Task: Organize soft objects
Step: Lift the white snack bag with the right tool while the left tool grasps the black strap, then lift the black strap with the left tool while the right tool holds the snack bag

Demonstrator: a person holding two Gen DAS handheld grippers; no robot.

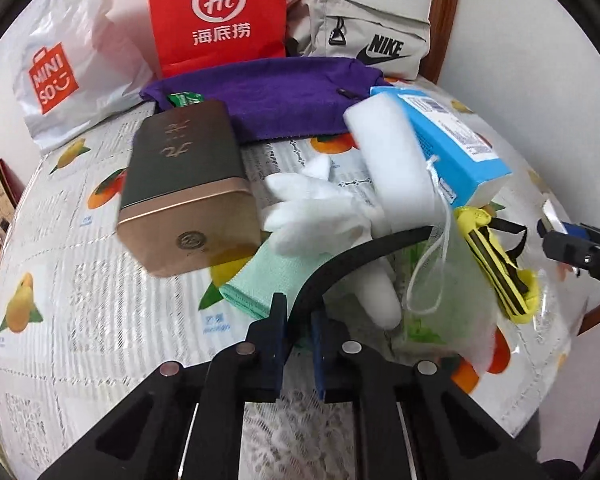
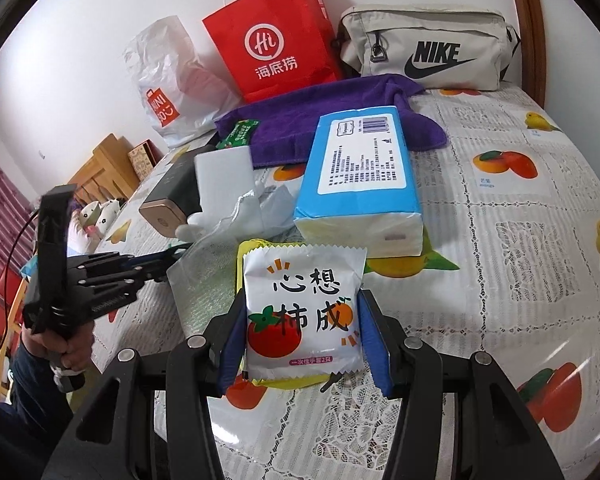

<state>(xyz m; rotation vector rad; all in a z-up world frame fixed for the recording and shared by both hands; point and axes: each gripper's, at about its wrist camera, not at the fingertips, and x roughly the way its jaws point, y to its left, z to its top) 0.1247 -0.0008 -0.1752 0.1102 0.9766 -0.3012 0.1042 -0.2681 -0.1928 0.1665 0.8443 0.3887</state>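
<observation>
my left gripper (image 1: 298, 322) has its jaws drawn narrow on the edge of a translucent mesh drawstring pouch (image 1: 448, 292), beside the white fabric glove (image 1: 316, 208) on the fruit-print desk cloth (image 1: 100, 320). my right gripper (image 2: 304, 332) holds a white sachet printed with a tomato (image 2: 302, 312) between half-spread jaws, near the blue tissue pack (image 2: 360, 176).

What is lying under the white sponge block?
The white sponge block leans on the blue tissue pack, and its lower end lies over the white glove. How far the glove reaches beneath it is covered, so that cannot be seen.
</observation>
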